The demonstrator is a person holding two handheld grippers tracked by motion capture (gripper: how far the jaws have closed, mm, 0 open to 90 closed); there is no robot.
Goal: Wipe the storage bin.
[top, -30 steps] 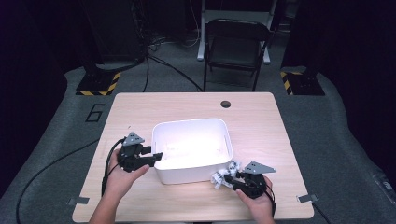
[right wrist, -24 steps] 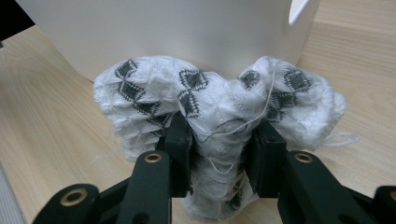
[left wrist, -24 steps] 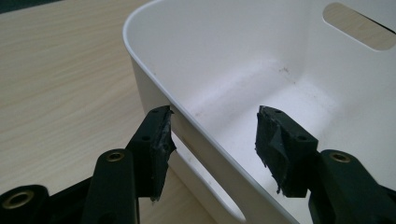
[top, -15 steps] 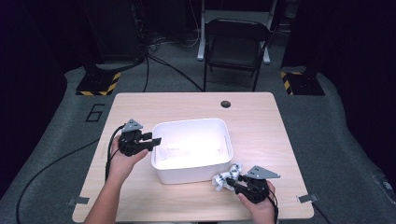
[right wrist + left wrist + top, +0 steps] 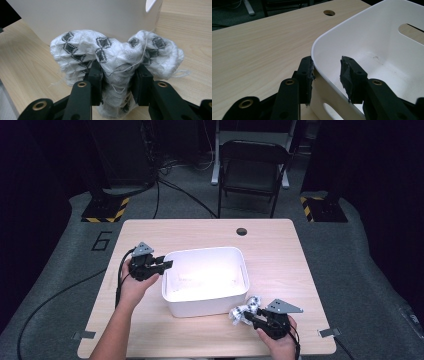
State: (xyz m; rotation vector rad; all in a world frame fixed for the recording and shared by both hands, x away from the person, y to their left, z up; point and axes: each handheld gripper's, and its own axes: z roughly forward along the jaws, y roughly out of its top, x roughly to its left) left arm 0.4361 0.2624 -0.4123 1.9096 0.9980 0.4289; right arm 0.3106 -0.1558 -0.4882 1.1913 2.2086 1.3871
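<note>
- Cloth (image 5: 115, 58) is clamped in the right gripper (image 5: 253, 318), on the table just outside the bin (image 5: 206, 280).
- Left gripper (image 5: 327, 72) has been closing over the bin's rim, inner pad not yet touching.
- Next, I'd guess: pinch the rim, lift the cloth in.

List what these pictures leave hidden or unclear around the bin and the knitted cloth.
- Knitted cloth, right gripper view: its lower part is hidden between the right gripper jaws.
- White bin, left gripper view: far wall cut off by the frame edge.
- Cloth pattern, high view: too small to read.
</note>
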